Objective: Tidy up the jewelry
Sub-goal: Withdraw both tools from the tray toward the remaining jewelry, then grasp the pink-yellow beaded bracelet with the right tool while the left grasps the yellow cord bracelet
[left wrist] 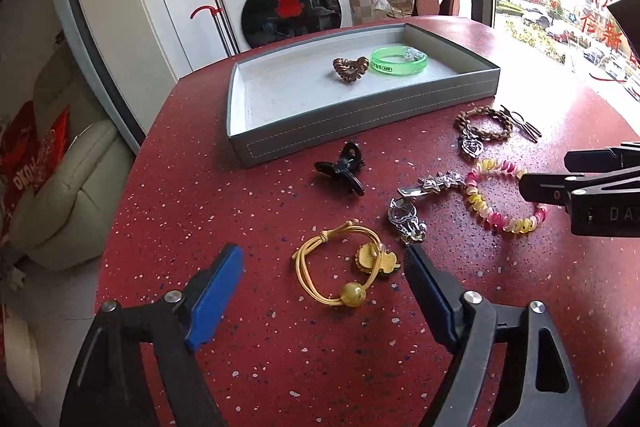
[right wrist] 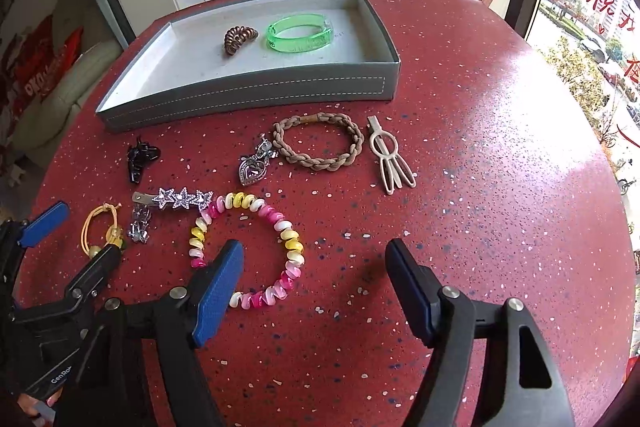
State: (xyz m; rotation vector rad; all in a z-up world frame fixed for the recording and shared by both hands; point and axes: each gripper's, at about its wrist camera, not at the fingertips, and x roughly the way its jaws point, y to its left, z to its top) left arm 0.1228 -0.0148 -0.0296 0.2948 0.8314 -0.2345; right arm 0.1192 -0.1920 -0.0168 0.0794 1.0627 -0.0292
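Blue-padded fingers of the left tool point(left wrist: 324, 269) stand apart and pinch nothing; between their tips, flat on the red worktop point(left wrist: 280, 359), lies the yellow cord hair tie point(left wrist: 340, 273) with its amber bead and small yellow charm. The loop is slightly longer along the line running from the tool toward the tray, so the fingers already straddle its narrower width, the right-hand pad close by the charm. A straight drop and squeeze looks enough for this one.

Right tool point(right wrist: 314, 259) is likewise spread with nothing in it, and sits off-centre: its left finger rests over the near rim of the pink-and-yellow spiral hair tie point(right wrist: 248, 251), with most of that ring lying to the left and ahead, and bare worktop under its other finger. It would probably need to shift leftward before closing.

Further out, just beyond the yellow tie, sit a silver heart clip point(left wrist: 406, 223) and a star barrette point(left wrist: 434, 184), close enough to be snagged. A black claw clip point(left wrist: 340, 169) lies nearer the grey tray point(left wrist: 360, 123), which stands at the worktop's far edge and already holds a brown spiral tie point(left wrist: 351, 67) and a green bangle point(left wrist: 398, 60).
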